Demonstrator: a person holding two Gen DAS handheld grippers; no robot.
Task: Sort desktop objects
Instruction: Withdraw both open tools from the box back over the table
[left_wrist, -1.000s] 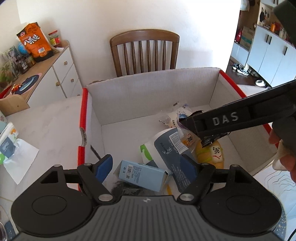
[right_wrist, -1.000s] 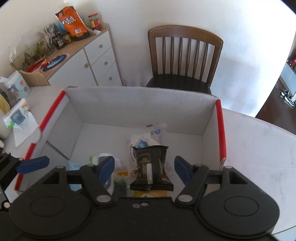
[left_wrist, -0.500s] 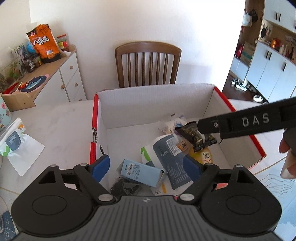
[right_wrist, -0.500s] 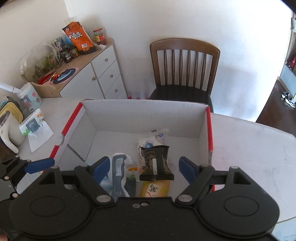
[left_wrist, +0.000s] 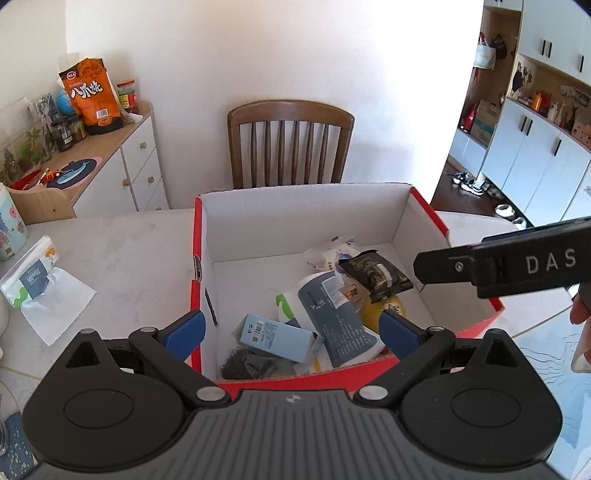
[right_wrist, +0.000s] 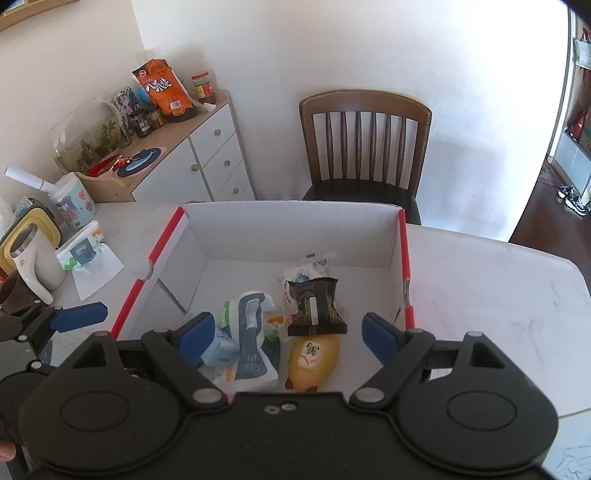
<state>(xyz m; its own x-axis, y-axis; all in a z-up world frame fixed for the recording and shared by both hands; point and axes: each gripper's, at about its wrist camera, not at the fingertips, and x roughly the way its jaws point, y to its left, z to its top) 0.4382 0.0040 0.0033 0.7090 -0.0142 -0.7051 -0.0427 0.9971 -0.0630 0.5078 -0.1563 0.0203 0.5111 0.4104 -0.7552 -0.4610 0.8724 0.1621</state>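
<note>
Both claws have just been opening and hold nothing: the left claw (left_wrist: 291, 328) gapes over the box (left_wrist: 295, 210), with the blue carton (left_wrist: 275, 336) between its pads, light and stiff, best pinched across its flat faces. Just beyond the right claw (right_wrist: 282, 332), the dark packet (right_wrist: 316, 308) lies atop the yellow pouch (right_wrist: 314, 360); it looks light, crinkly and slippery, so take its sealed end.

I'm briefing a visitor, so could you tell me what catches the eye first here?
The red-edged cardboard box in the middle of the white table, with packets piled inside. On top lies a dark snack packet above a yellow one. Both grippers, left and right, hang open over it.
</note>
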